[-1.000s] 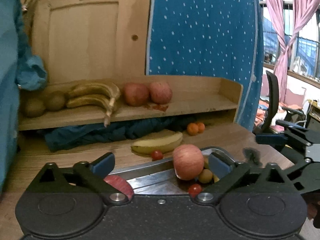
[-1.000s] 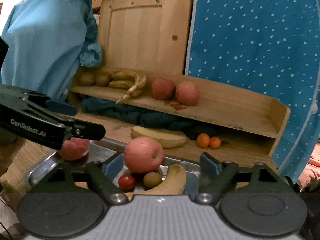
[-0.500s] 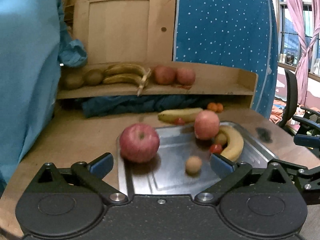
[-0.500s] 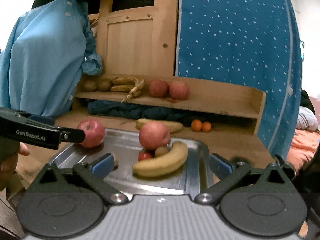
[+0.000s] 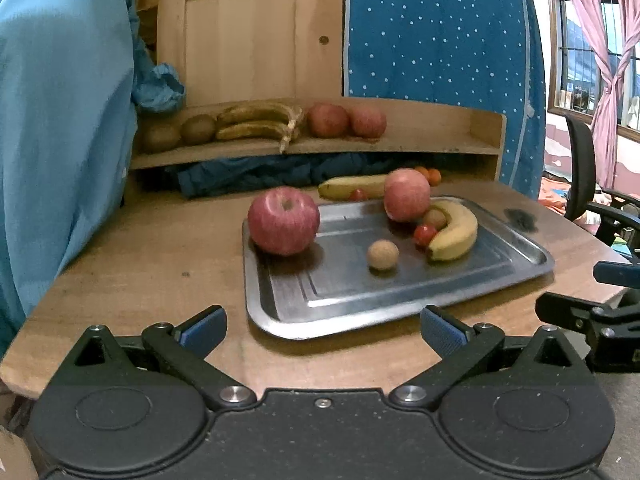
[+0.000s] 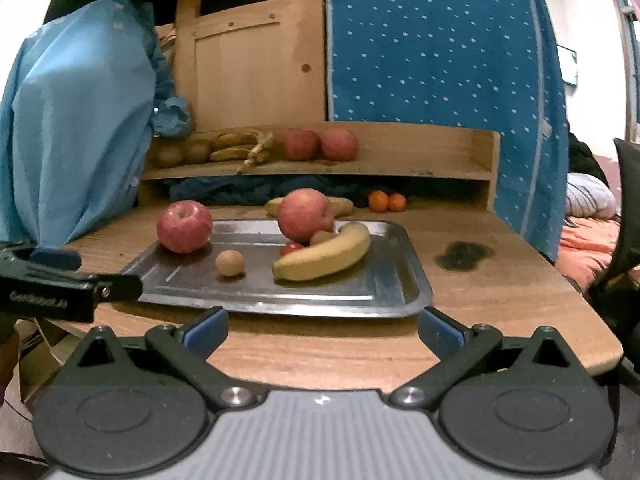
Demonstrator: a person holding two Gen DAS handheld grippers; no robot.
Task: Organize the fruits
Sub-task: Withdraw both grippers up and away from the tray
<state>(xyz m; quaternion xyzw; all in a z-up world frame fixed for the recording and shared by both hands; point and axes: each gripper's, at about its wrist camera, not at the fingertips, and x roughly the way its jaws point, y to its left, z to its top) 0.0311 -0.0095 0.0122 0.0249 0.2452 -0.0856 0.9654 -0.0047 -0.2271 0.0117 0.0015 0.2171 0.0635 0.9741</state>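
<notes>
Grippers, left (image 5: 322, 322) and right (image 6: 322, 326), jaws spread empty, now sit back from my tray's (image 5: 400, 308) near edge, next fruit unpicked

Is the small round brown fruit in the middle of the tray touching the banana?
Apart. The right wrist view shows bare tray between the brown fruit and the banana.

Looks like someone's bedroom at home: pink tied-back curtains (image 5: 608, 52) at a barred window, blue star-dotted fabric wardrobe (image 5: 436, 60), black office chair (image 5: 580, 172), rumpled orange bedding (image 6: 588, 248), wooden shelf (image 5: 400, 144).
</notes>
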